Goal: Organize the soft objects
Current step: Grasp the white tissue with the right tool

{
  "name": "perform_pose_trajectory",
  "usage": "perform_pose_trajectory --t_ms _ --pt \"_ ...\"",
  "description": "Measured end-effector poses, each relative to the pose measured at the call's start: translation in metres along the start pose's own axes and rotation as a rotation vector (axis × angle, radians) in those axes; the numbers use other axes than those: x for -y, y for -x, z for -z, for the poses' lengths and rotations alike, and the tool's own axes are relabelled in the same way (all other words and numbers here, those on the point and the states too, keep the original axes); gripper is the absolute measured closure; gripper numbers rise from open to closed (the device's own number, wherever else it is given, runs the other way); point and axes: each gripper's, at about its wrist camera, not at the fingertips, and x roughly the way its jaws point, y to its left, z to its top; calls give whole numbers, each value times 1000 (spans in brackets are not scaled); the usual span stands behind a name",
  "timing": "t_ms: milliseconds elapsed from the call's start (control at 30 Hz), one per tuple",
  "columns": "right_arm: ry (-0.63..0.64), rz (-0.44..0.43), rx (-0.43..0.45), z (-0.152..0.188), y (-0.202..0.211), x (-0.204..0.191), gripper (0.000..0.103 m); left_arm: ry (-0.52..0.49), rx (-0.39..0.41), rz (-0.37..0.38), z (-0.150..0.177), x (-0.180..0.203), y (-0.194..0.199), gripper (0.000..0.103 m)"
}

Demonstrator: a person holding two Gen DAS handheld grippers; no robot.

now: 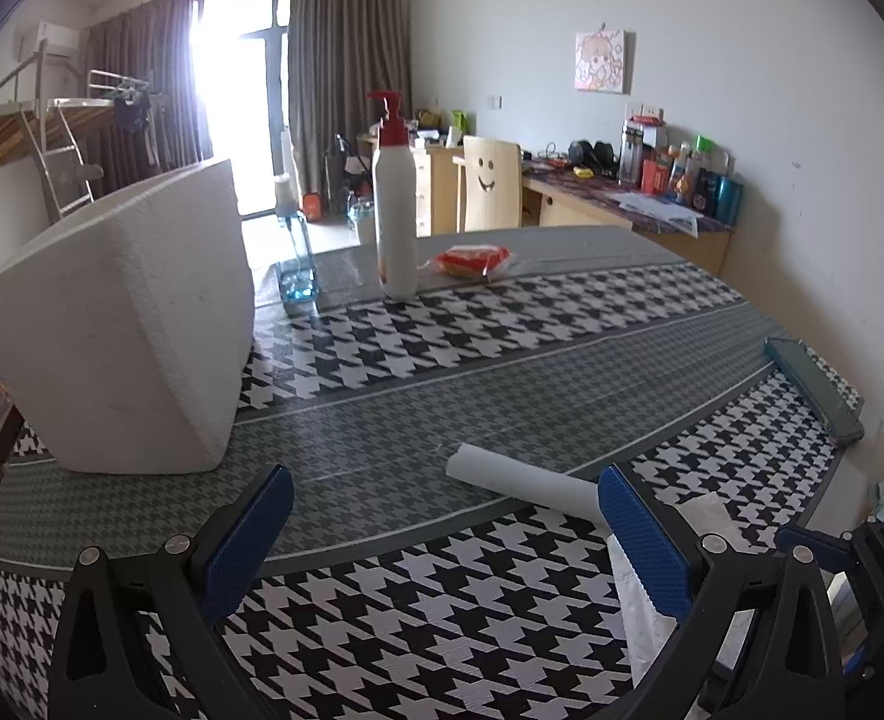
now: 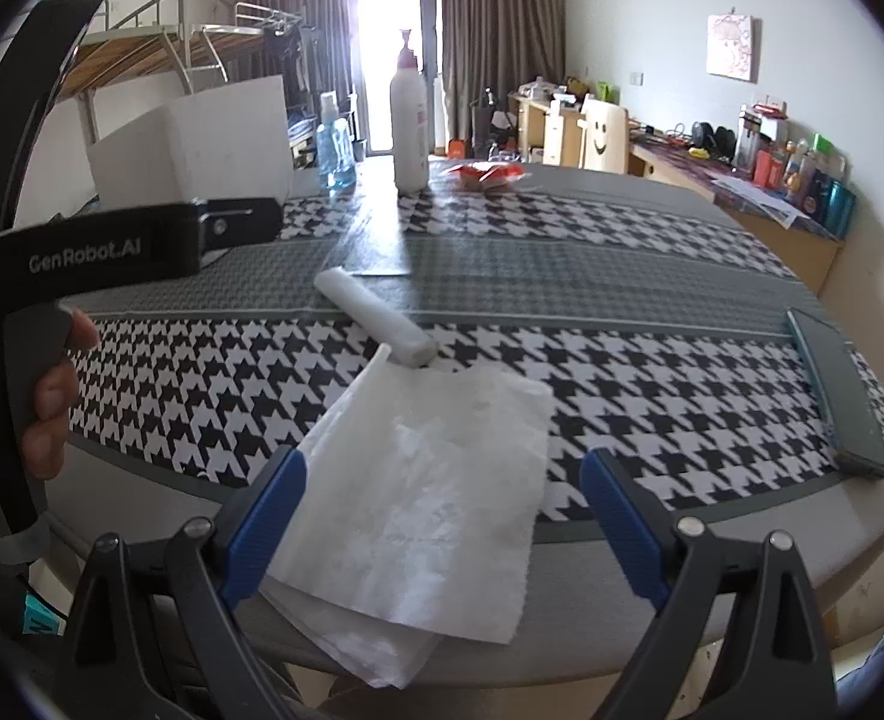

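A flat white tissue sheet (image 2: 424, 480) lies at the table's near edge, partly overhanging it; it also shows in the left wrist view (image 1: 640, 594). A rolled white tissue (image 2: 376, 318) lies just beyond it, also seen in the left wrist view (image 1: 520, 483). My right gripper (image 2: 442, 516) is open, its blue fingers on either side of the flat sheet, above it. My left gripper (image 1: 442, 534) is open and empty over the houndstooth cloth, with the roll's end behind its right finger (image 1: 640, 534). The left gripper's body (image 2: 112, 246) shows in the right wrist view.
A white foam box (image 1: 124, 330) stands at the left. A white pump bottle (image 1: 395, 198), a blue spray bottle (image 1: 295, 264) and a red packet (image 1: 472, 261) sit at the far side. A dark flat case (image 1: 814, 384) lies at the right table edge.
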Motion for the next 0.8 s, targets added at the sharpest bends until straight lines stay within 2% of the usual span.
perform_pose_trajectory --t_ms 100,367,500,533,567,633,700,800 --pt "22 22 -18 1 -4 -3 9 -1 -24 -3 0 2 -6 1" --pt "37 13 -59 6 -12 0 28 7 -37 -10 -1 5 -13 1" --pt "48 -4 -59 5 -11 0 46 -1 -47 -3 -1 11 -17 1" --pt "49 -9 -60 5 -11 0 56 -2 -48 -2 -1 12 -18 1" --pt "51 -11 -61 6 -10 0 61 -2 -49 -3 0 13 -19 1" --pt "55 -17 -60 6 -8 1 82 0 -55 -3 -1 15 -21 1" --pt "47 -18 -63 7 -6 3 90 0 -61 0 -2 17 -23 1" --pt "21 -18 -55 7 -3 12 92 7 -65 5 -3 21 -26 1"
